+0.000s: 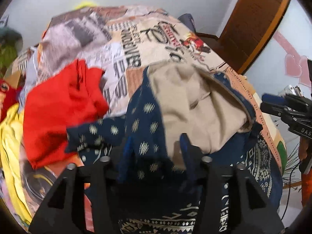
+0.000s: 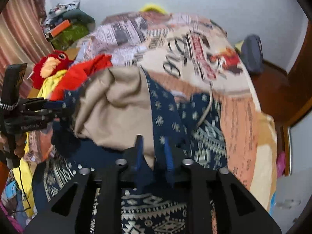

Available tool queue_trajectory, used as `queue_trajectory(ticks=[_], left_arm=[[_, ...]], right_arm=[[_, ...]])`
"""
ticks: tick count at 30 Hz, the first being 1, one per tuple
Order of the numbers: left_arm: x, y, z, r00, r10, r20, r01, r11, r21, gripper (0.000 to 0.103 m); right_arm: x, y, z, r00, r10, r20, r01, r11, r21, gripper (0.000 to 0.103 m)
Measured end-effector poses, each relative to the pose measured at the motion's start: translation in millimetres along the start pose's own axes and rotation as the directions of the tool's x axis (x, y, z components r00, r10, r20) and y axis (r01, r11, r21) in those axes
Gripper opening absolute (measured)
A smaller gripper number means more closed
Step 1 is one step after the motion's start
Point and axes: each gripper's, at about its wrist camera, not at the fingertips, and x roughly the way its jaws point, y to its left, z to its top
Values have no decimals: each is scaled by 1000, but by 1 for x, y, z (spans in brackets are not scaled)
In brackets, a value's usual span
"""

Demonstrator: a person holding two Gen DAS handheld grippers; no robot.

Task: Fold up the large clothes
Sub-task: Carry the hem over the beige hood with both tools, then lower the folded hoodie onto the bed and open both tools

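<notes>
A large navy garment (image 1: 144,120) with a cream pattern and a beige lining (image 1: 187,105) lies bunched on the bed. My left gripper (image 1: 156,152) is shut on a fold of its navy cloth at the near edge. My right gripper (image 2: 153,152) is shut on the same garment (image 2: 175,117), pinching navy cloth and beige lining (image 2: 117,105) between its blue pads. Each gripper shows from the side in the other's view: the right one (image 1: 273,105) at the far right, the left one (image 2: 56,107) at the left. Both frames are motion-blurred.
The bed carries a printed cover (image 1: 136,44) with lettering. A red garment (image 1: 64,109) and a yellow one (image 1: 11,136) lie left of the navy garment. A red plush toy (image 2: 50,66) sits at the left edge. A wooden door (image 1: 253,19) stands at the right.
</notes>
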Motion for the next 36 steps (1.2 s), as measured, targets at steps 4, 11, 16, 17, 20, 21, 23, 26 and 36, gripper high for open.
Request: queue_trajectory(ticks=[4, 11, 16, 17, 20, 21, 23, 26, 36], left_arm=[[5, 0, 23, 999, -29, 23, 29, 1000, -3, 58], [53, 21, 55, 1000, -5, -23, 3, 996, -88, 58], [83, 37, 59, 978, -201, -59, 186, 961, -203, 54], [84, 36, 58, 976, -211, -57, 195, 959, -206, 50], [87, 28, 58, 974, -220, -54, 207, 961, -186, 27], [85, 26, 58, 975, -215, -51, 203, 963, -179, 17], [77, 22, 56, 979, -202, -40, 193, 968, -163, 13], [57, 16, 53, 981, -193, -24, 188, 972, -143, 11], [-34, -28, 3, 980, -189, 57, 190, 982, -10, 10]], right_arm=[[13, 6, 18, 1000, -9, 25, 9, 1000, -7, 45], [70, 3, 39, 999, 13, -50, -13, 1000, 6, 45], [109, -9, 42, 991, 44, -124, -40, 998, 38, 45], [116, -10, 42, 990, 53, -134, -48, 998, 42, 43], [122, -9, 42, 988, 35, -147, -31, 999, 30, 18], [119, -9, 42, 990, 32, -134, -28, 999, 28, 15], [113, -8, 42, 992, 38, -124, -35, 999, 25, 11], [90, -4, 42, 994, 71, -86, -71, 997, 1, 9], [-8, 5, 2, 995, 95, 31, -95, 995, 0, 8]])
